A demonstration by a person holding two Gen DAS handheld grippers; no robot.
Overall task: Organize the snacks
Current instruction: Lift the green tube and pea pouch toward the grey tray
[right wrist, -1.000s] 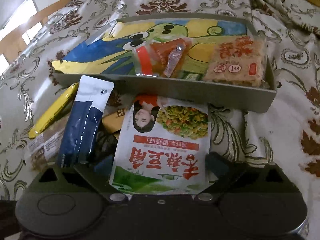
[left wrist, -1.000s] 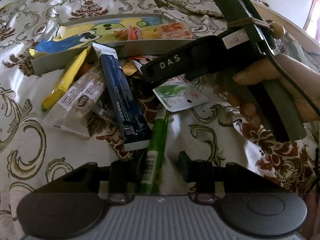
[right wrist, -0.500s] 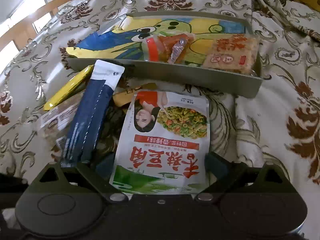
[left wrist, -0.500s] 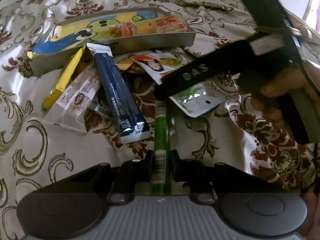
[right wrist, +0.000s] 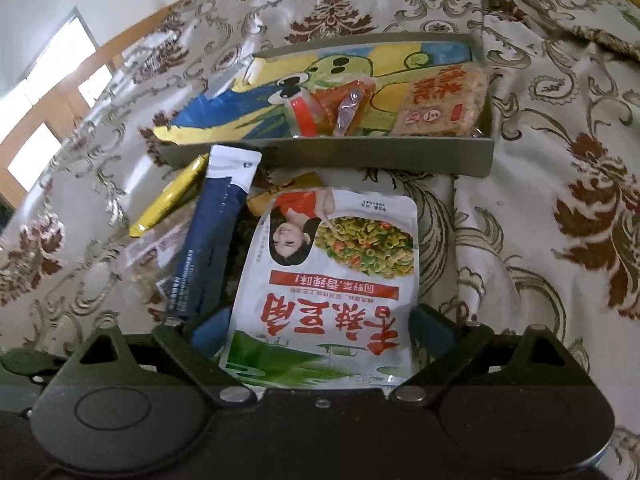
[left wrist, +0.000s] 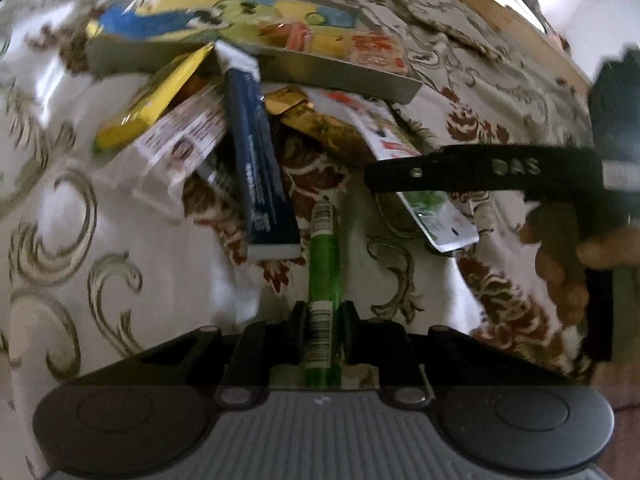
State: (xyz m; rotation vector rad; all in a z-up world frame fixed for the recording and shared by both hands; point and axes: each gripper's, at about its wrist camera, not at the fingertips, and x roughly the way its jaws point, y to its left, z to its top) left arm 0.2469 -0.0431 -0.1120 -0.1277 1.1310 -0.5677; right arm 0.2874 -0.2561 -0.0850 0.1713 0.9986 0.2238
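My left gripper (left wrist: 323,316) is shut on a green snack stick (left wrist: 325,256), which points forward above the bedspread. My right gripper (right wrist: 320,328) is shut on a white pouch with red lettering and a vegetable picture (right wrist: 332,276), held flat above the cloth; it also shows in the left wrist view (left wrist: 436,208) under the right gripper's black body. A grey tray (right wrist: 360,156) lies ahead, holding a cartoon-printed bag (right wrist: 320,76), an orange packet (right wrist: 332,108) and a rice cracker pack (right wrist: 444,100).
Loose snacks lie in front of the tray: a dark blue sachet (right wrist: 212,236), a yellow bar (right wrist: 172,200), a clear wrapped bar (left wrist: 180,144) and a gold wrapper (left wrist: 320,128). All rest on a patterned bedspread (right wrist: 560,240). A wooden bed frame (left wrist: 500,12) lies beyond.
My left gripper closed on the green stick and lifted it. The right gripper drew back and up with the pouch, away from the tray.
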